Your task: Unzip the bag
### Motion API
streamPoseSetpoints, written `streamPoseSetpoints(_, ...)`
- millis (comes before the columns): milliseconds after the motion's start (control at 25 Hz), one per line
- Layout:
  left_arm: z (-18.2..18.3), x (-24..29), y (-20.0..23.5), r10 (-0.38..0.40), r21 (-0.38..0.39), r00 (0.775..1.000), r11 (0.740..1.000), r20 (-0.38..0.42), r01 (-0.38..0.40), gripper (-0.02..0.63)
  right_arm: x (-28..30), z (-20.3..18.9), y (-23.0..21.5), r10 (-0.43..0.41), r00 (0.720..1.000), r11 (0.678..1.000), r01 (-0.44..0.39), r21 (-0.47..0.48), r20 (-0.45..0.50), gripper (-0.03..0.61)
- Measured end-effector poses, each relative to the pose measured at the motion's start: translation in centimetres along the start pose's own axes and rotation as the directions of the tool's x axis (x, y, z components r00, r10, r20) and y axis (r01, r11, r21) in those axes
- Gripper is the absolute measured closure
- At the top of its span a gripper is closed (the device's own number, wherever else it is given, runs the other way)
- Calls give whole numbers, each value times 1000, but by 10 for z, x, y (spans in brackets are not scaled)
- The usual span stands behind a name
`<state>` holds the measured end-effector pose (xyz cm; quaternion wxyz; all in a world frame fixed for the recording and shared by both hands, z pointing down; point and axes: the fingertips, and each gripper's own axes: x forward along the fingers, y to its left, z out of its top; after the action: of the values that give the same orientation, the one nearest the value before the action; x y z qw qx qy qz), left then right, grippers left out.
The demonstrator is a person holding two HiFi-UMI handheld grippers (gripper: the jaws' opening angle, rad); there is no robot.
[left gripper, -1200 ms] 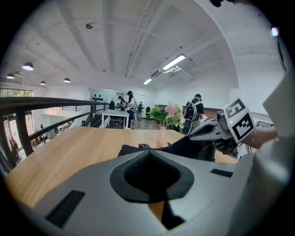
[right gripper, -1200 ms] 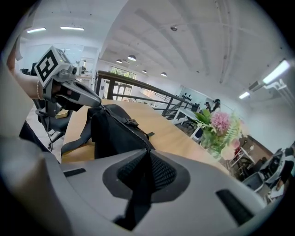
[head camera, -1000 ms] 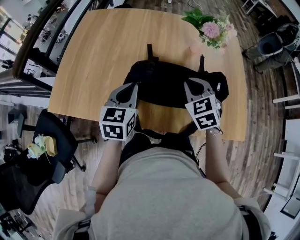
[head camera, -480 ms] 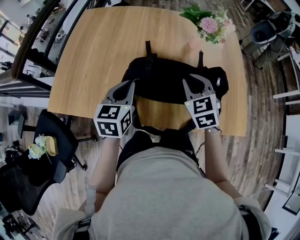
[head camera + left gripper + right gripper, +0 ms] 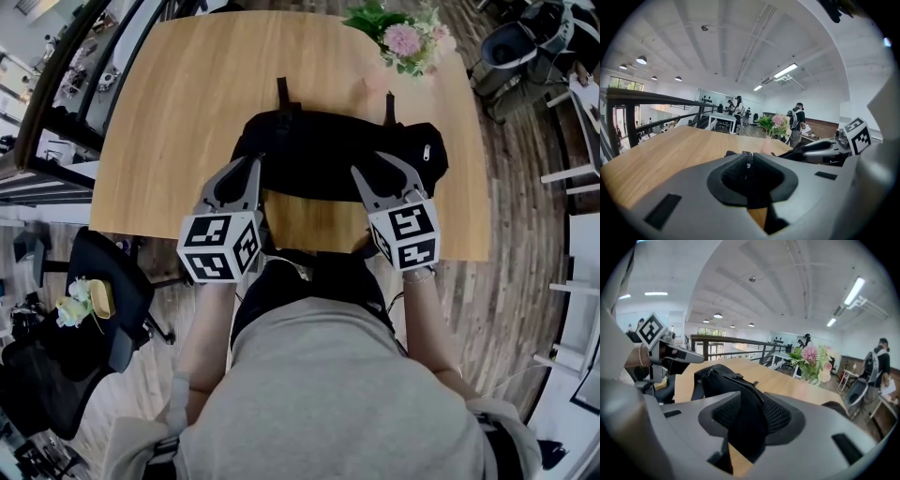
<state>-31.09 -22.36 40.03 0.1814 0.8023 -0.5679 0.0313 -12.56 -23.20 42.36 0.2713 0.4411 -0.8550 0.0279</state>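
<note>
Wooden table (image 5: pixel 187 94), pink flowers (image 5: pixel 403 39), perhaps vased, black chair (image 5: pixel 112 281)

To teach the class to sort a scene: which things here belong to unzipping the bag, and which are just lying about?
Belonging to the job:
black bag
left tongs, shut at the bag's left end
right tongs, jaws just been opening, bag fabric between them

Just lying about:
vase of flowers
office chair
</note>
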Motion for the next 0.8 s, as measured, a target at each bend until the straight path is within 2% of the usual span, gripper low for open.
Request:
streamPoseSetpoints(120,4,1,-20,-61,-16,998,998,16,62,588,-10,5,10,56,997,989,-63,134,60,417)
streamPoseSetpoints(240,1,3,-46,-150,-50,989,987,14,150,588,-16,10,18,102,988,959,-128,254,115,418)
streamPoseSetpoints(360,-6,4,-67,-224,-65,975,973,-14,222,589,-21,12,21,129,981,924,-172,341,145,478)
streamPoseSetpoints(520,-16,8,-85,-258,-42,963,966,-74,255,589,-25,16,31,177,969,903,-229,365,171,567)
streamPoseSetpoints(640,-19,9,-93,-261,-34,961,965,-93,259,591,-29,17,42,197,963,902,-251,352,183,571)
streamPoseSetpoints(800,-26,11,-101,-269,-58,957,963,-104,265,591,-35,14,45,166,970,901,-222,374,176,572)
